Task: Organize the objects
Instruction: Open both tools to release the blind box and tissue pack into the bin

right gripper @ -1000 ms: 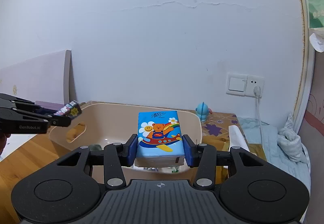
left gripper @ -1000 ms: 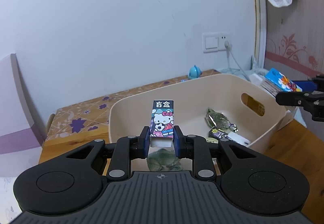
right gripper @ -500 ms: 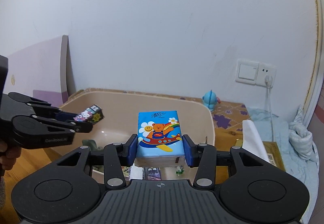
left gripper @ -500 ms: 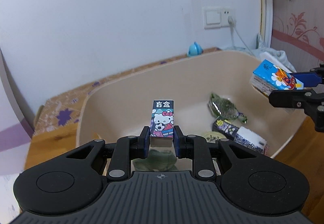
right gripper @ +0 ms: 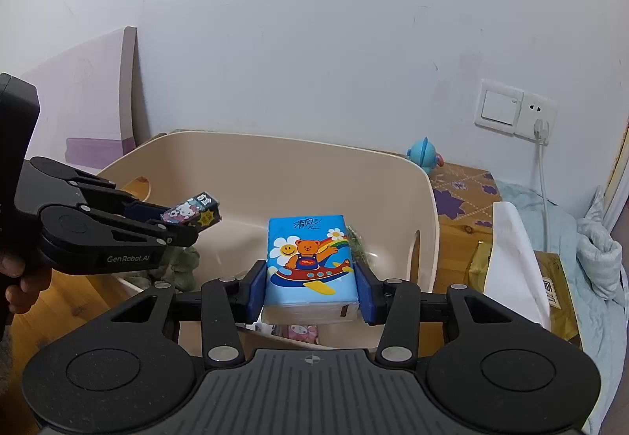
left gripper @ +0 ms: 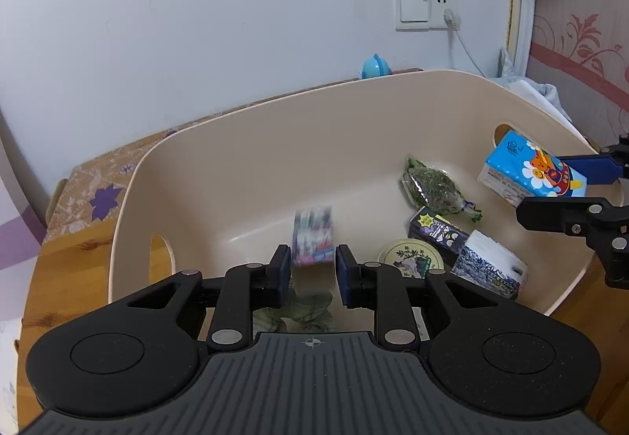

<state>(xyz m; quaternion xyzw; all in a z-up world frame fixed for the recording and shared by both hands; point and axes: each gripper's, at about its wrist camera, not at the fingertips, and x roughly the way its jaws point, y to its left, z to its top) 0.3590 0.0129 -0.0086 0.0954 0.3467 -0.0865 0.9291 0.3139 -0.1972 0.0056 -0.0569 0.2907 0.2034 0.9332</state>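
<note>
Two grippers over a beige bin, each with a small package.

The Hello Kitty box (left gripper: pixel 313 235) is motion-blurred between the left gripper (left gripper: pixel 313 270) fingers, which stand spread with gaps beside it, so I cannot tell whether they touch it. A green toy (left gripper: pixel 302 311) is half hidden below them. The right gripper (right gripper: pixel 311 287) clamps the tissue pack (right gripper: pixel 308 264) above the bin (left gripper: pixel 243 167). Ahead-right of the left gripper lie a herb packet (left gripper: pixel 432 189), dark box (left gripper: pixel 438 228), round tin (left gripper: pixel 409 258) and patterned pack (left gripper: pixel 487 266).

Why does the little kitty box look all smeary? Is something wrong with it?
In the left wrist view the kitty box is blurred between the left gripper pads, and gaps show beside it, so it looks released and dropping into the beige bin. The right gripper grips the tissue pack straight. Nothing looks damaged.
</note>
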